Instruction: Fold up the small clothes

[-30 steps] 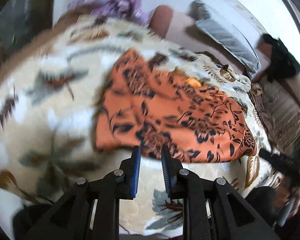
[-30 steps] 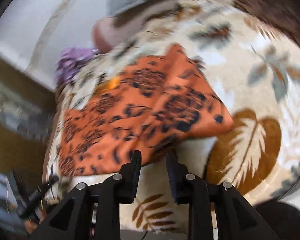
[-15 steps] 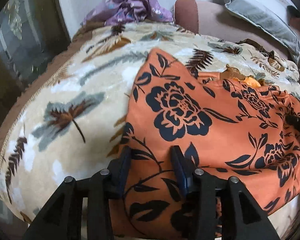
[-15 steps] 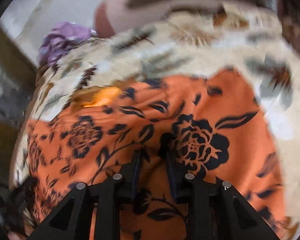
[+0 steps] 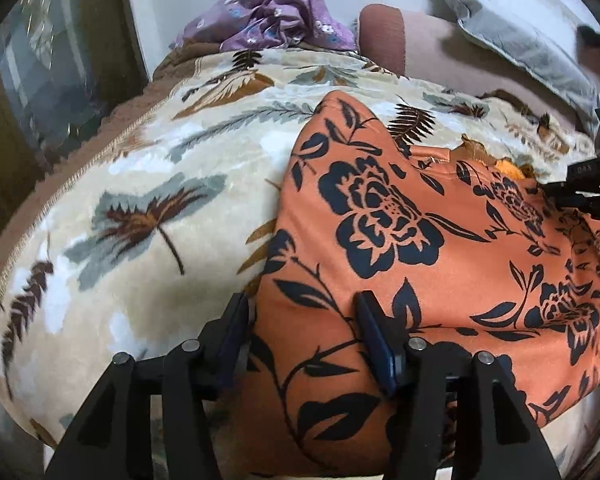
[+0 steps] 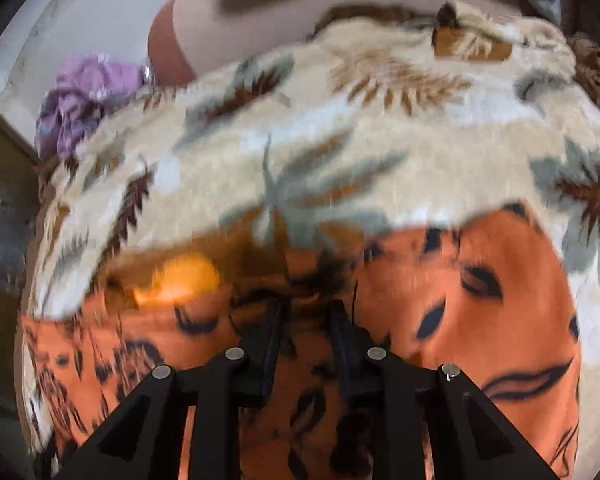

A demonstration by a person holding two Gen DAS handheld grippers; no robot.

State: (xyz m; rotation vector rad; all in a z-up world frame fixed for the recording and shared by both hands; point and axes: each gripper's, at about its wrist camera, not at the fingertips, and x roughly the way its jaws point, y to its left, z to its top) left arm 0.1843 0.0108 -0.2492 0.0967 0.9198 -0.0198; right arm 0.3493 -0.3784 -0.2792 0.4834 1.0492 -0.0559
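- We see the orange floral garment [image 5: 440,248] spread flat on the leaf-patterned blanket [image 5: 140,208] that covers the bed, and we judge it was laid out this way so that an edge can be picked up and carried across for a fold.
- Our left gripper [image 5: 300,312] sits low at the garment's near left edge. Its fingers [image 5: 374,332] have just been opening and now stand wide, one on the blanket just beside the cloth and one over the orange fabric, so the edge lies between them but is not pinched.
- Our right gripper [image 6: 306,316] points down over the garment [image 6: 480,300] near its far edge. The fingers [image 6: 342,328] stand a narrow gap apart; the view is blurred, and we cannot tell whether any cloth is caught between them.
- Placing one gripper at each end of the piece suggests to us a two-handed lift, which would keep the fold line straight.
- A purple crumpled garment [image 5: 276,16] waits at the far side of the bed, well apart, likely next in turn.
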